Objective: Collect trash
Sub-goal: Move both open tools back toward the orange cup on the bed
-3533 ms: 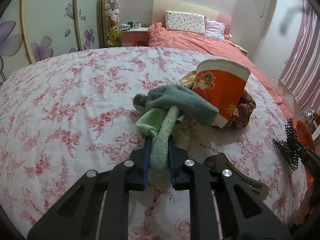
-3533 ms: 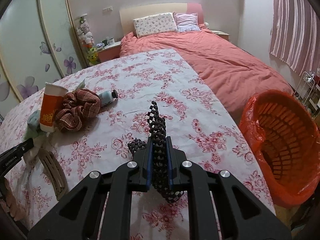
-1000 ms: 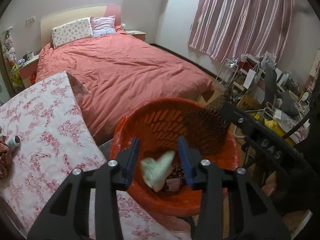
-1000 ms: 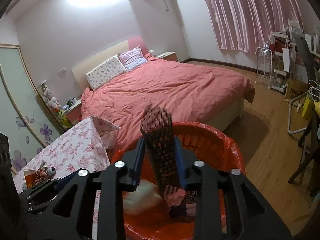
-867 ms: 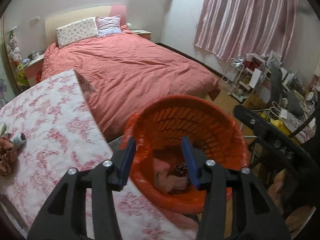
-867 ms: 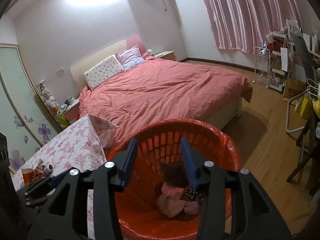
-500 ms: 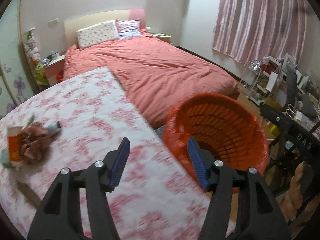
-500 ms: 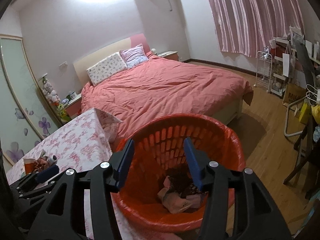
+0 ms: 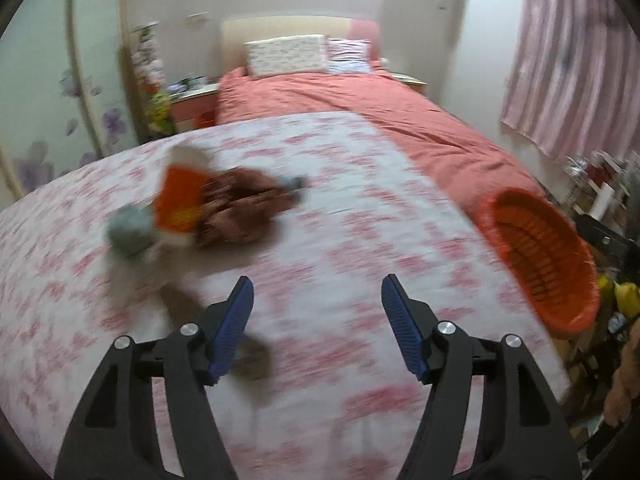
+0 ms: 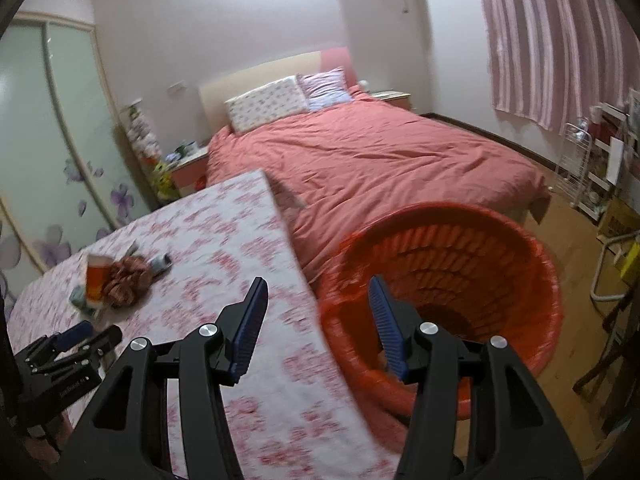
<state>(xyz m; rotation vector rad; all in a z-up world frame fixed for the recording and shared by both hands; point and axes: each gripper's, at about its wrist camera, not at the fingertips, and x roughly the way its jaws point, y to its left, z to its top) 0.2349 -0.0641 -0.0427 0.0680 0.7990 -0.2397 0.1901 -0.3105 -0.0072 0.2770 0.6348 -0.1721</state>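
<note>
My left gripper (image 9: 318, 294) is open and empty above the floral-covered table (image 9: 360, 240). A pile lies ahead and to its left: an orange paper cup (image 9: 182, 196), a brown scrunchie (image 9: 240, 208), a grey-green cloth (image 9: 130, 232) and a wooden comb (image 9: 180, 304). The orange basket (image 9: 540, 256) stands off the table's right edge. My right gripper (image 10: 318, 300) is open and empty over the table edge, beside the basket (image 10: 440, 300). The pile shows far left there, with the cup (image 10: 96, 278) and scrunchie (image 10: 128, 278). The left gripper (image 10: 88, 334) shows at the lower left.
A bed with a pink cover (image 10: 380, 160) lies beyond the table. Pink curtains (image 10: 560, 40) hang at the right, with wire racks (image 10: 580, 168) and a chair frame below. A wardrobe with flower-print doors (image 10: 60, 140) stands at the left.
Both grippers dropped their items into the basket and opened. The left gripper swung back left over the table toward the pile. The right gripper drew back a little and turned left.
</note>
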